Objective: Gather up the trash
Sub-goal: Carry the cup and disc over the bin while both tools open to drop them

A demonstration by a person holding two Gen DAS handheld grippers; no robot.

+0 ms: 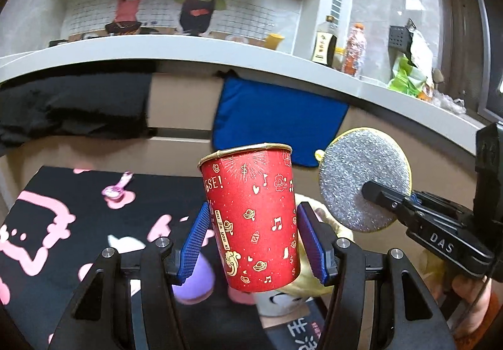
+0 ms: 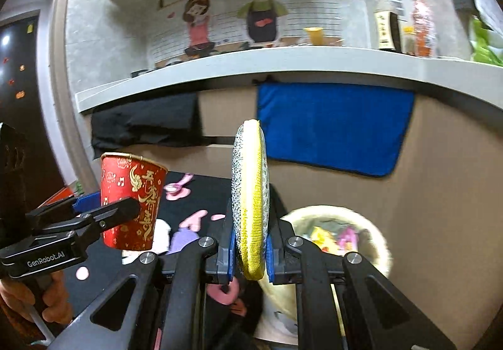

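My left gripper [image 1: 251, 240] is shut on a red paper cup [image 1: 256, 218] with gold print, held upright in the air above a black mat. The cup also shows in the right wrist view [image 2: 132, 202], with the left gripper [image 2: 94, 211] around it. My right gripper [image 2: 250, 243] is shut on a round scouring pad [image 2: 250, 196], silver on one face with a yellow rim, held on edge. The pad shows face-on in the left wrist view [image 1: 364, 180], gripped by the right gripper [image 1: 386, 197]. A cream basket [image 2: 371, 224] with colourful wrappers inside sits below the right gripper.
A black mat with pink patterns [image 1: 63, 224] covers the low surface. A pink spoon [image 1: 118, 188] and a purple object [image 1: 195, 284] lie on it. A blue towel [image 2: 333, 126] and black cloth [image 2: 144, 123] hang under a grey counter [image 2: 283, 63] with bottles [image 2: 422, 26].
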